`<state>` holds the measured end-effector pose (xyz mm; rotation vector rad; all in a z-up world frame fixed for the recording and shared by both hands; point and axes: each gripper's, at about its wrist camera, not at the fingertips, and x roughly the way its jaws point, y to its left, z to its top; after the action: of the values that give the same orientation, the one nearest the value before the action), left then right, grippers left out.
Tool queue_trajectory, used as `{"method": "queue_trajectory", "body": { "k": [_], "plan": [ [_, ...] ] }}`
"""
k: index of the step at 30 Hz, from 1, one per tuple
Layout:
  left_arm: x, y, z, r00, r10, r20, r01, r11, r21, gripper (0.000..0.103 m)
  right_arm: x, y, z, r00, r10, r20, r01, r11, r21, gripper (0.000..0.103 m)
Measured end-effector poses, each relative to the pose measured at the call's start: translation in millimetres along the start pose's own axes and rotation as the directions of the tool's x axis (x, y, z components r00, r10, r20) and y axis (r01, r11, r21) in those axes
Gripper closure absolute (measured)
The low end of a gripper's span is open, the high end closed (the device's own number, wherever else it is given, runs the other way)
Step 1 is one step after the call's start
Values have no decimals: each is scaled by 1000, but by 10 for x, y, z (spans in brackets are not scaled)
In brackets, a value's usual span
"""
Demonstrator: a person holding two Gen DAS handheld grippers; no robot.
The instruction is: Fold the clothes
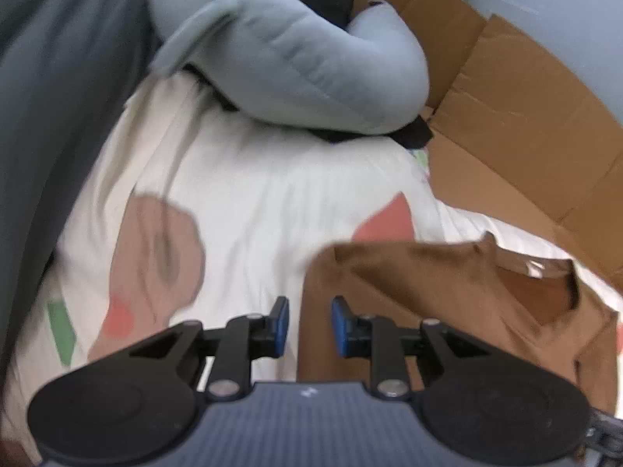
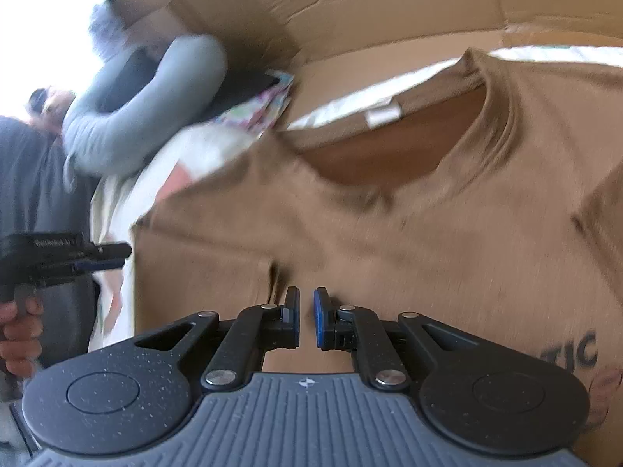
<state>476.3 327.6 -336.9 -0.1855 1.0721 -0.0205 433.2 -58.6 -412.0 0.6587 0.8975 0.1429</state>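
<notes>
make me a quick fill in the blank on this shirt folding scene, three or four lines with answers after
1. The shirt lying under the right tongs is ____ in colour.
2. The pads on the left tongs are ____.
3. Behind the shirt stands a large ____ box.
4. The sheet beneath the shirt is mostly ____.

Answers: brown; blue; cardboard; white
</notes>
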Motion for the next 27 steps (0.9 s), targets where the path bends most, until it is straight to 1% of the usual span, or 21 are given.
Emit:
{"method": "queue_trajectory", "body": {
  "k": [1, 3, 4, 5, 8, 11, 16, 19, 22, 27],
  "plan": [
    [-64, 14, -66, 1000, -6, 9, 6, 1000, -4, 77, -11, 7, -45, 1000, 7, -11, -7, 1000, -7, 92],
    [-188, 19, -173, 999, -4, 35, 4, 1000, -8, 76, -32, 14, -118, 1000, 11, -24, -12, 1000, -14, 76],
    [-268, 29, -231, 999, -3, 49, 4, 1000, -13, 75, -54, 12, -152, 1000, 13, -26, -13, 1000, -15, 74],
    [-348, 39, -288, 998, -3, 64, 4, 1000, -19, 70, -71, 18, -181, 999, 12, -29, -13, 1000, -17, 73],
    [-575, 66, -438, 995, -11, 99, 14, 999, -32, 65, -115, 70, -241, 999, 9, -40, -11, 999, -33, 72],
    [-728, 86, -615, 993, -20, 120, 27, 998, -58, 65, -158, 144, -283, 999, 7, -49, -10, 997, -72, 72],
    [-836, 135, -1000, 988, -38, 149, 58, 990, -130, 64, -254, 248, -329, 998, -6, -57, -1, 992, -123, 72],
    [-826, 170, -1296, 987, -36, 155, 60, 986, -155, 64, -314, 320, -357, 998, -15, -63, 5, 988, -152, 72],
    [-764, 195, -1564, 988, -14, 152, 37, 988, -149, 64, -356, 396, -382, 997, -23, -69, 10, 983, -182, 72],
    [-585, 264, -1824, 990, -15, 141, 36, 989, -144, 64, -383, 511, -396, 997, -39, -69, 23, 975, -222, 71]
  ]
}}
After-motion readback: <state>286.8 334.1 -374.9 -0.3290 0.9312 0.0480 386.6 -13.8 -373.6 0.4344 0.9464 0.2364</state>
